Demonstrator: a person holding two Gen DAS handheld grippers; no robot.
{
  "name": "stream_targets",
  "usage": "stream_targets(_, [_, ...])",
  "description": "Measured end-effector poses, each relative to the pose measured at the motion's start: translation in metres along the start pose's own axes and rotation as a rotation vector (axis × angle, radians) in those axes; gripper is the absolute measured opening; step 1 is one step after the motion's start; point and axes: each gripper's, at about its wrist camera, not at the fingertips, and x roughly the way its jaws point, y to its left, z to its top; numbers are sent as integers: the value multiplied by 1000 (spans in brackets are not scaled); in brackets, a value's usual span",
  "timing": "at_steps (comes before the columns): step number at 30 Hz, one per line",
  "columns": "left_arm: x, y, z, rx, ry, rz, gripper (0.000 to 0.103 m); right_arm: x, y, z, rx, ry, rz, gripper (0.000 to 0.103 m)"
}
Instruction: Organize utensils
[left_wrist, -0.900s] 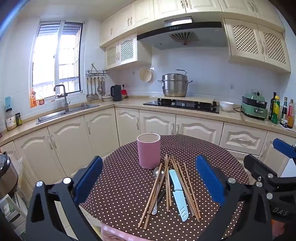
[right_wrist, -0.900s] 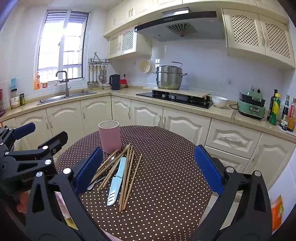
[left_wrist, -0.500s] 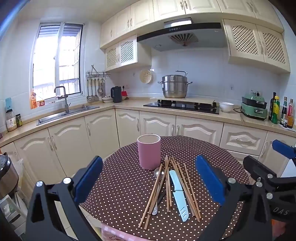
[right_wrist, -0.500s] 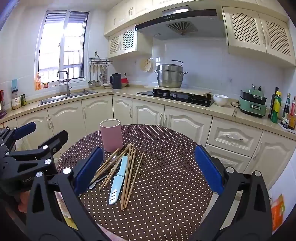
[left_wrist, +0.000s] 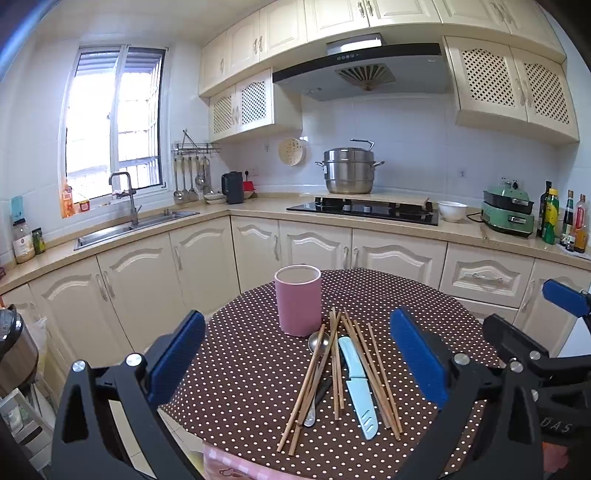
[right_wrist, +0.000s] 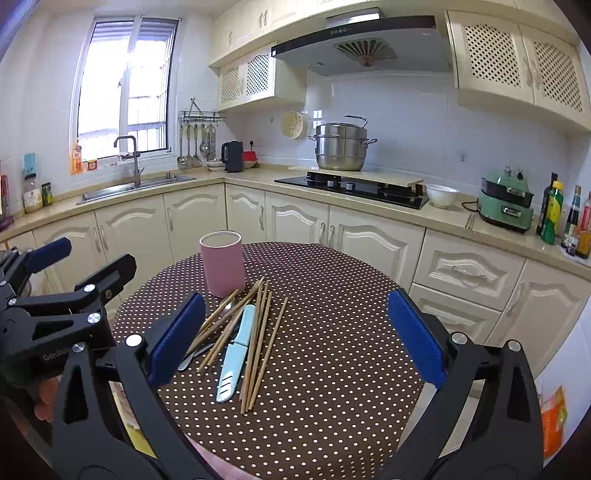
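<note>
A pink cylindrical holder (left_wrist: 298, 300) (right_wrist: 222, 263) stands upright and looks empty on a round table with a brown polka-dot cloth (left_wrist: 251, 369) (right_wrist: 332, 332). In front of it lies a loose pile: several wooden chopsticks (left_wrist: 369, 365) (right_wrist: 255, 343), a light-blue sheathed knife (left_wrist: 357, 387) (right_wrist: 236, 354) and a metal spoon (left_wrist: 318, 341), partly under the chopsticks. My left gripper (left_wrist: 297, 354) is open and empty above the near table edge. My right gripper (right_wrist: 295, 336) is open and empty, to the right of the pile.
Cream kitchen cabinets and a counter ring the table, with a sink (left_wrist: 133, 229), a hob with a steel pot (left_wrist: 349, 175), a white bowl (left_wrist: 451, 210), a green appliance (left_wrist: 509, 216) and bottles (left_wrist: 561, 221). A rice cooker (left_wrist: 14, 354) stands at the far left.
The right wrist view has shifted slightly closer and higher over the table. The left gripper barely moved. Nothing on the table has moved.
</note>
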Motion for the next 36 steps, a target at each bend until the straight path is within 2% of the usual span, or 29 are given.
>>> stream_targets(36, [0, -6, -7, 0, 13, -23, 98, 0, -7, -3, 12, 11, 53, 97])
